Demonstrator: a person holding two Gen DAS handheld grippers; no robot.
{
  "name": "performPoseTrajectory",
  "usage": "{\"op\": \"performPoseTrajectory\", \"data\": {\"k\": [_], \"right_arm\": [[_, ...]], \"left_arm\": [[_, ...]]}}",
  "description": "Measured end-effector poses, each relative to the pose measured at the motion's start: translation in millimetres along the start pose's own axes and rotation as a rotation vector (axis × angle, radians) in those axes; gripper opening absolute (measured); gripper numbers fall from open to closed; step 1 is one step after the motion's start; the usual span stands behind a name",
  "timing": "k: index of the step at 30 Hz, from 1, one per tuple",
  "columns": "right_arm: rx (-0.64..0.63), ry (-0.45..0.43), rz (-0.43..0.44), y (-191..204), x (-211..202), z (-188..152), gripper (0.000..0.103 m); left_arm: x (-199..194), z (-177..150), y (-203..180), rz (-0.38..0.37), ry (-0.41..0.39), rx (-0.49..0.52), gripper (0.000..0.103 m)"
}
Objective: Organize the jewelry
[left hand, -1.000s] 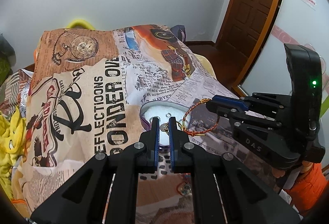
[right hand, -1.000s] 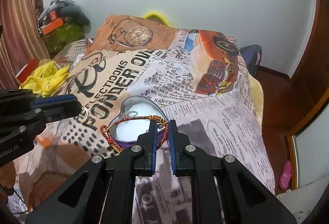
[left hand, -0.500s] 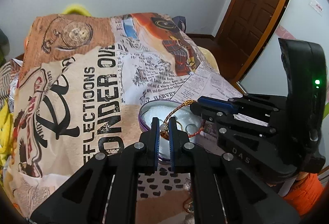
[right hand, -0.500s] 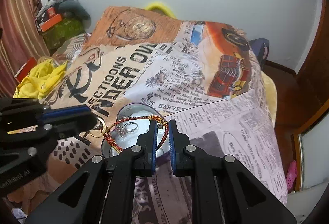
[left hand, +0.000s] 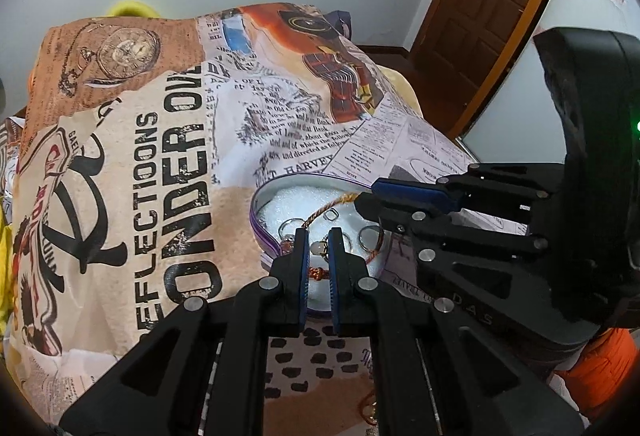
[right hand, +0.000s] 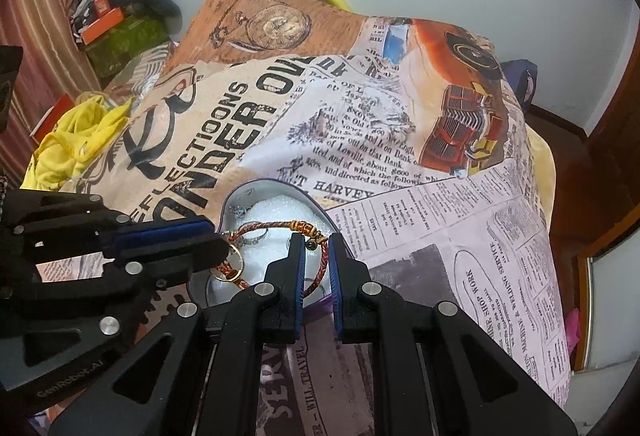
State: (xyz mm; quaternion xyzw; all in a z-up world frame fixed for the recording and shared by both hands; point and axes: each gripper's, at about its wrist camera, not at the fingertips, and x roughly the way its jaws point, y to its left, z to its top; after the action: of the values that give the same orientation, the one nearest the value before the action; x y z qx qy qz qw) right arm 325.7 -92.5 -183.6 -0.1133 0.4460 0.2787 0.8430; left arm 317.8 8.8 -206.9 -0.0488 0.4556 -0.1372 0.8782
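Note:
A round purple tin [left hand: 260,232] [right hand: 344,236] with white foam inside lies on the printed bedspread and holds several silver rings [left hand: 370,236]. A red-and-gold braided bracelet [right hand: 276,225] [left hand: 332,206] hangs over the tin between both grippers. My left gripper [left hand: 319,236] is nearly closed around the bracelet's knotted, beaded end over the tin's near side. My right gripper [right hand: 315,242] holds the other side of the bracelet between slightly parted fingers. A gold ring [right hand: 231,265] dangles on the bracelet by the left gripper's fingers [right hand: 172,236].
The bed with the newspaper-print cover [left hand: 160,156] fills both views. Yellow cloth [right hand: 72,140] and boxes [right hand: 116,36] lie at its left. A brown wooden door [left hand: 492,4] stands at the right. An orange item [left hand: 600,368] sits at the lower right.
Both grippers have lowered the bracelet from above and beside the tin down into it. The right gripper's fingers have parted a little.

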Motion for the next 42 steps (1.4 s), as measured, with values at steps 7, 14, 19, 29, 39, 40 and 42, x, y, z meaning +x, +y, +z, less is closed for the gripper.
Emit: {"op": "performPoseTrajectory", "data": {"k": [7, 14, 19, 29, 39, 40, 42], "right_arm": [[-0.006, -0.003, -0.018, 0.5, -5.3, -0.9, 0.010], [-0.004, -0.042, -0.020, 5.6, -28.7, -6.0, 0.011], [0.010, -0.079, -0.021, 11.2, -51.4, -11.0, 0.011], [0.029, -0.149, -0.035, 27.5, -98.2, -30.9, 0.011], [0.066, -0.212, -0.068, 36.1, -130.6, -49.7, 0.040], [0.070, -0.210, -0.068, 35.9, -131.3, -51.3, 0.040], [0.076, -0.204, -0.075, 36.1, -132.3, -56.4, 0.040]], "left_arm": [[-5.3, -0.5, -1.6, 0.007, -0.004, -0.004, 0.007], [-31.6, -3.3, -5.1, 0.039, -0.037, 0.003, 0.007], [-56.7, -8.8, -13.2, 0.067, -0.069, 0.023, 0.007], [-106.2, -28.4, -28.8, 0.086, -0.120, 0.044, 0.009], [-138.2, -50.5, -28.9, 0.105, -0.146, 0.025, 0.025], [-139.5, -53.2, -28.0, 0.106, -0.143, 0.021, 0.025], [-139.7, -58.4, -26.8, 0.105, -0.134, 0.015, 0.025]]}}
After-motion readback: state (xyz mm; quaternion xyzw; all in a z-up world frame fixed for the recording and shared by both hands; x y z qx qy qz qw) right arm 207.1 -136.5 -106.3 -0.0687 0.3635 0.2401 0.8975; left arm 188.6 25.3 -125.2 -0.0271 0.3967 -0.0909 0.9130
